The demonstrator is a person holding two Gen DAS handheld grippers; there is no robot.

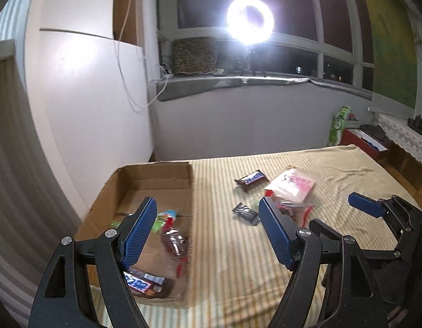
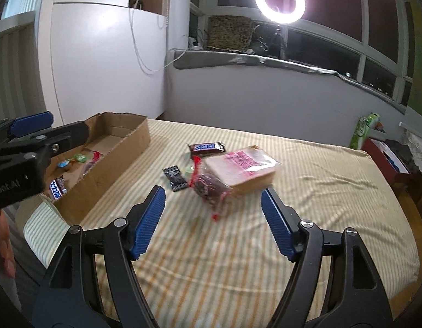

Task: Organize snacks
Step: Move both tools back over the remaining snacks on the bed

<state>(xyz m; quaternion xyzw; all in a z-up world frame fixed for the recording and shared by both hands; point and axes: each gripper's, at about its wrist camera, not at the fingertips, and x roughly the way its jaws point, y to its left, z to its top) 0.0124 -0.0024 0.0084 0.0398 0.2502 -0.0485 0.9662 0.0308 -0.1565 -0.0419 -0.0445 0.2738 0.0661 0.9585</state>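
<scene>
Person's hand (image 2: pixel 3 243) shows in right view only.

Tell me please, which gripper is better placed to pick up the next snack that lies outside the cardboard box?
Right, probably. The right gripper is open and empty, facing the bread pack and dark snack bag directly ahead. The left gripper, also open and empty, hangs over the cardboard box edge, farther from them.

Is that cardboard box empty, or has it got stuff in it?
Partly filled: the cardboard box holds a chocolate bar and small sweets.
</scene>
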